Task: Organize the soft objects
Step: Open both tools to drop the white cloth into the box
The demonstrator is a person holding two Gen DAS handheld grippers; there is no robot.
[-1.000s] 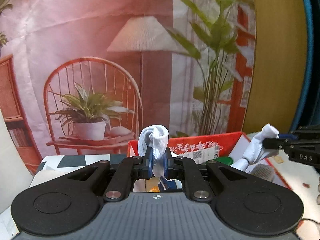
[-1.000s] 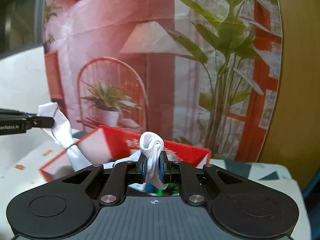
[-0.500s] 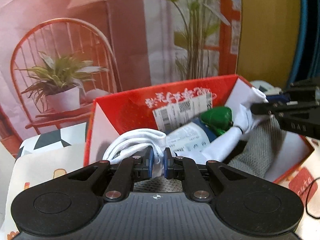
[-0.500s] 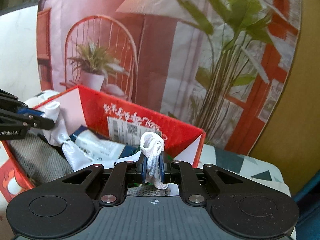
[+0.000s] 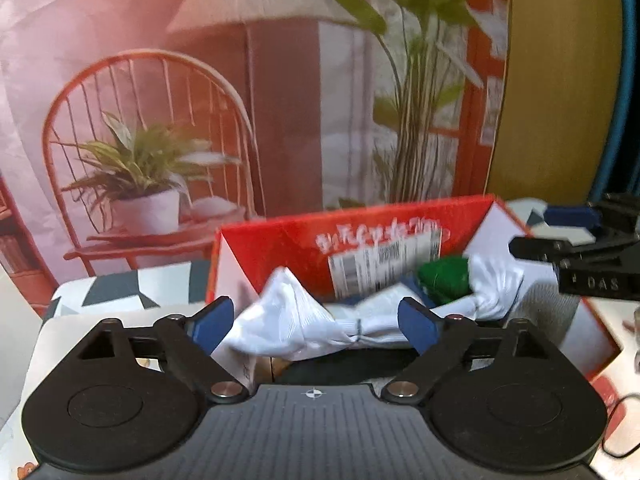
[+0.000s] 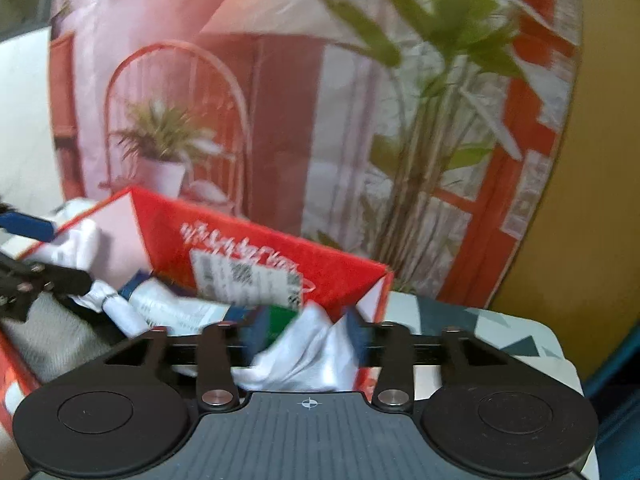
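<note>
Both grippers spread open over red box, white cloth lying loose inside.

Near: left gripper (image 5: 316, 322) has its blue-padded fingers wide apart, gripping nothing; white tied cloth (image 5: 304, 326) lies across the gap between them, touching neither pad clearly. Right gripper (image 6: 304, 332) also open, blurred, with one bunched end of the white tied cloth (image 6: 308, 354) slack between its fingers. Cloth sits in the near part of the red cardboard box (image 5: 280, 248), stretched left to right, a knot or band around its middle. Just behind it: green soft item (image 5: 444, 276), a blue-and-white packet (image 6: 168, 308), grey knit fabric (image 6: 52, 336) at the box's side. Box stands on a geometric-patterned table cover (image 5: 120, 288). Far: printed backdrop (image 5: 160, 120) of chair, potted plant, lamp.
</note>
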